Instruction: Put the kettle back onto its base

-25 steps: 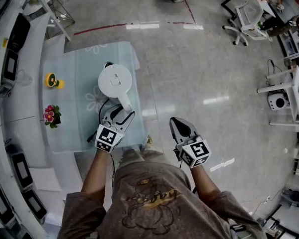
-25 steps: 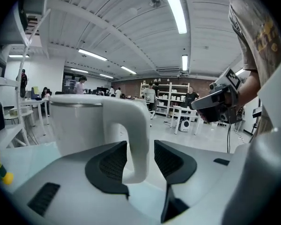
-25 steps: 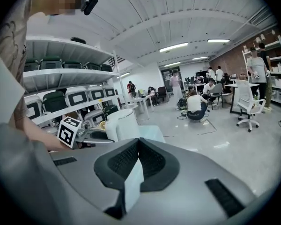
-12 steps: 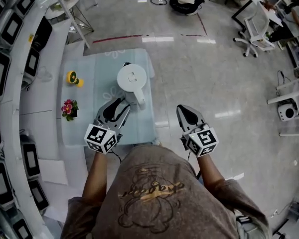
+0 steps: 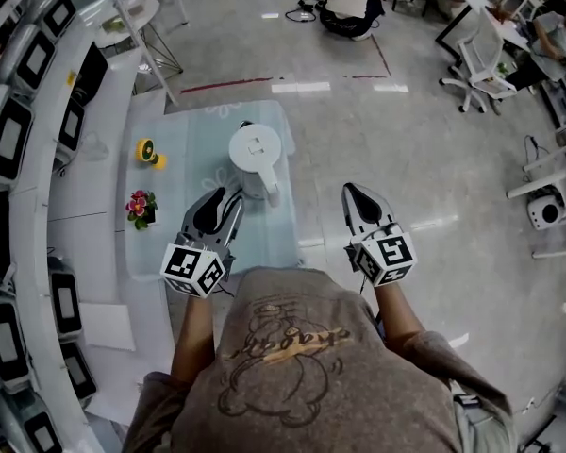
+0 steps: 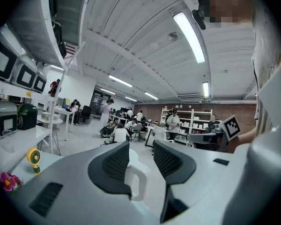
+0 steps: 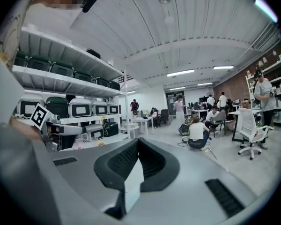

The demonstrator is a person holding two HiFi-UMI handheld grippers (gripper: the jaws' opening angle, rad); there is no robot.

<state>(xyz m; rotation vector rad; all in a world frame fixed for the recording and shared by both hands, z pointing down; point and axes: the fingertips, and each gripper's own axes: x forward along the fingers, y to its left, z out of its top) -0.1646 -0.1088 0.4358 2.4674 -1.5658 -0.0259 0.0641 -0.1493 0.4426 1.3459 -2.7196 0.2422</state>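
The kettle [image 5: 254, 149] stands upright on the pale blue cloth [image 5: 184, 163] of the table, handle [image 5: 271, 190] toward the person; its base cannot be made out beneath it. The left gripper [image 5: 222, 201] is released, jaws apart just beside the kettle, and the left gripper view shows the handle [image 6: 143, 182] in the gap between them without contact. The right gripper [image 5: 352, 192] hangs over the floor well apart from the kettle, jaws pressed together on nothing [image 7: 136, 142].

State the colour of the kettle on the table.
The kettle is white; the head view shows it best.
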